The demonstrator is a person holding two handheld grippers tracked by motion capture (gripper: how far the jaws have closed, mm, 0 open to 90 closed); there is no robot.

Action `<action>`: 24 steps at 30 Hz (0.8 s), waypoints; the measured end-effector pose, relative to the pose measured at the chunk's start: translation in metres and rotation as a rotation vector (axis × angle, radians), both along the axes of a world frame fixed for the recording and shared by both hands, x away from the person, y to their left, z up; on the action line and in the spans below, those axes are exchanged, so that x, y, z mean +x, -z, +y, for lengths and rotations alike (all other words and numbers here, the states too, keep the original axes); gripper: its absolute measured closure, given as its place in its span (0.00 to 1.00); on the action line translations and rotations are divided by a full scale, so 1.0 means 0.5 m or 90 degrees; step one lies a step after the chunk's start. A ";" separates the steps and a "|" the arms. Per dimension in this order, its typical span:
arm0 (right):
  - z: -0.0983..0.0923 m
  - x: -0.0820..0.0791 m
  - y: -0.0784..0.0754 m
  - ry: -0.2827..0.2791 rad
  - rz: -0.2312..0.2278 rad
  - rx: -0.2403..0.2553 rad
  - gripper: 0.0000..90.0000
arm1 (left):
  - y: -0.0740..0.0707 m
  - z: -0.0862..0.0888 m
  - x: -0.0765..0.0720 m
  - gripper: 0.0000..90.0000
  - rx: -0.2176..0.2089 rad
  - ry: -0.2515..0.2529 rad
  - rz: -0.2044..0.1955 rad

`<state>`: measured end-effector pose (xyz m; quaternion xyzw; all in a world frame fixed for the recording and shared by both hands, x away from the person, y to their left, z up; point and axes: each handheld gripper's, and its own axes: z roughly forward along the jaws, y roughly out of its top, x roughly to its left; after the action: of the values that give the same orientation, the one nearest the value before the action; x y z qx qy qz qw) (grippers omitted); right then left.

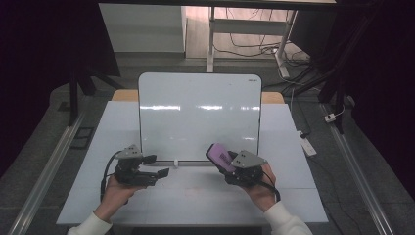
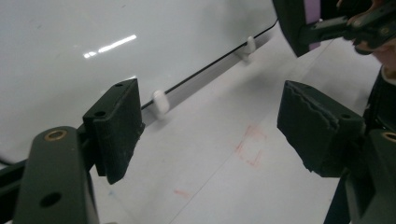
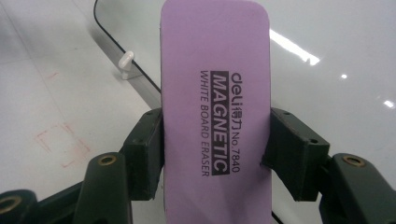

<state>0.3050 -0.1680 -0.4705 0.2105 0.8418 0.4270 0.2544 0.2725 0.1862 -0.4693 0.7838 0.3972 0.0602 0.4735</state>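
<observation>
**Eraser gripped at the foot of the whiteboard**

Nearest the person, two hands in white sleeves enter from the bottom of the high view, each carrying a gripper over the white worktop (image 1: 195, 196).

The left gripper (image 1: 157, 166) is held low over the worktop, its fingers (image 2: 116, 128) pointing toward the centre. The fingers stand released, well apart, with nothing between them. In the left gripper view, bare worktop with faint red marks (image 2: 250, 147) lies in the gap between the two pads.

The right gripper (image 1: 222, 161) is held to the right of the left one, the two well apart. Its fingers (image 3: 292, 156) are clenched on a purple whiteboard eraser (image 3: 215, 112), one pad pressing each long edge. The eraser projects beyond the fingers, up and toward the board, with its printed face toward the gripper's camera; the print reads "MAGNETIC WHITE BOARD ERASER". In the high view the eraser (image 1: 219, 155) sits just in front of the lower right part of the board; whether it touches the surface cannot be told.

Beyond both grippers, a whiteboard (image 1: 198, 115) stands propped on the worktop, its face clean and reflecting ceiling lights. Small white clips (image 2: 159, 102) hold its lower edge.

Behind the worktop, cables (image 1: 254, 46) lie on the floor near a table leg.
</observation>
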 end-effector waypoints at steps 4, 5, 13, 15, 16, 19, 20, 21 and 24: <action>0.004 -0.005 -0.002 -0.006 -0.009 -0.001 0.44 | -0.012 -0.019 0.009 0.26 -0.007 0.012 -0.004; 0.005 -0.007 -0.002 -0.007 -0.012 -0.002 0.44 | -0.013 -0.024 0.011 0.26 -0.006 0.013 -0.005; 0.005 -0.013 -0.001 -0.009 -0.021 -0.007 0.44 | -0.030 -0.058 0.032 0.27 -0.018 0.031 -0.002; 0.007 -0.015 -0.001 -0.010 -0.024 -0.011 0.44 | -0.033 -0.064 0.035 0.27 -0.019 0.035 -0.005; 0.007 -0.016 0.000 -0.011 -0.026 -0.013 0.44 | -0.034 -0.067 0.037 0.27 -0.019 0.036 -0.005; 0.008 -0.018 0.001 -0.012 -0.029 -0.015 0.44 | -0.035 -0.074 0.042 0.27 -0.019 0.040 -0.004; 0.008 -0.019 0.001 -0.012 -0.030 -0.017 0.44 | -0.035 -0.076 0.044 0.27 -0.019 0.041 -0.003; 0.008 -0.019 0.002 -0.011 -0.029 -0.017 0.44 | -0.035 -0.077 0.046 0.28 -0.017 0.043 -0.003; 0.008 -0.020 0.004 -0.012 -0.032 -0.021 0.44 | -0.036 -0.082 0.049 0.28 -0.018 0.048 -0.003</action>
<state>0.2950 -0.1643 -0.4726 0.1872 0.8440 0.4208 0.2750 0.2972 0.1451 -0.4513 0.7912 0.3673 0.0384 0.4875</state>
